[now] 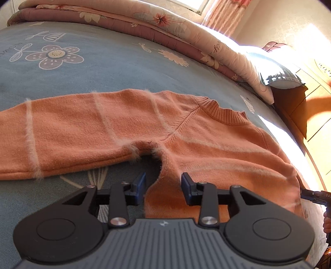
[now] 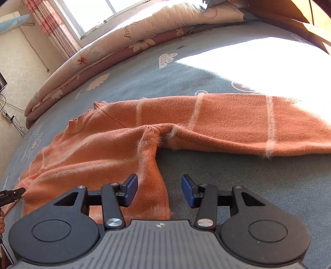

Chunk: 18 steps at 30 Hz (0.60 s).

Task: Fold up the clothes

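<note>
Bed (image 1: 62,87): both jaws half open over sweater (image 1: 206,149)

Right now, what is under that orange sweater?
The orange sweater lies spread on a blue flower-print bedsheet. Anything beneath its body is covered by the knit and cannot be seen.

A bed (image 1: 86,82) in a blue flower-print sheet carries an orange sweater (image 1: 115,132) lying flat, sleeves spread — a folded floral quilt (image 1: 157,27) along its far edge.

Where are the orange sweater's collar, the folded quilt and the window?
collar (image 1: 219,112): left wrist view, ribbed neckband.
folded quilt (image 2: 144,27): right wrist view, pale top layer.
window (image 2: 89,12): right wrist view, bright pane.
</note>
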{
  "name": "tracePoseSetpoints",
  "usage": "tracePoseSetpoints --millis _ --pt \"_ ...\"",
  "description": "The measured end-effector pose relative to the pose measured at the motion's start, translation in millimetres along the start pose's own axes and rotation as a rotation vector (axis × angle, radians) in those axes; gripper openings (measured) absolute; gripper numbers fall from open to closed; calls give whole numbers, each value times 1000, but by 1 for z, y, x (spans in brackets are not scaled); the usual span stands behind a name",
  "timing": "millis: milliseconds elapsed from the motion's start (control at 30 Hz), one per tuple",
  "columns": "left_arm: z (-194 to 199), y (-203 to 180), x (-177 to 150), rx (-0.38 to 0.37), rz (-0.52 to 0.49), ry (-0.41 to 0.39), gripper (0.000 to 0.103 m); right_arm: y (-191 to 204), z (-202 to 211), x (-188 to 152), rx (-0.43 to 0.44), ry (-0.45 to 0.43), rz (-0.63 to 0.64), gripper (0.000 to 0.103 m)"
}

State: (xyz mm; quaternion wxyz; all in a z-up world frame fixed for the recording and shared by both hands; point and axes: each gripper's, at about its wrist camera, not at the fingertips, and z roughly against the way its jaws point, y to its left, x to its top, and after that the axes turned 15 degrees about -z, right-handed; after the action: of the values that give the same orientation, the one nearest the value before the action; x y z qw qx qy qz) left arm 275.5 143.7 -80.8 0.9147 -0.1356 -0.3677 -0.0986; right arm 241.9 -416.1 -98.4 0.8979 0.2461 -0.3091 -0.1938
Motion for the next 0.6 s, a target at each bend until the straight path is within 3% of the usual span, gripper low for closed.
tracePoseSetpoints --millis 200,333,467,600 --pt "46 -55 -29 86 -197 73 44 3 47 -53 14 50 24 54" --pt "56 -110 -47 -23 -308 37 48 28 60 -94 101 91 77 54" --pt "45 -161 -64 -124 -413 7 52 66 41 -133 186 139 143 54" --pt "34 -177 -91 -83 -460 53 53 77 30 -162 119 103 230 53"
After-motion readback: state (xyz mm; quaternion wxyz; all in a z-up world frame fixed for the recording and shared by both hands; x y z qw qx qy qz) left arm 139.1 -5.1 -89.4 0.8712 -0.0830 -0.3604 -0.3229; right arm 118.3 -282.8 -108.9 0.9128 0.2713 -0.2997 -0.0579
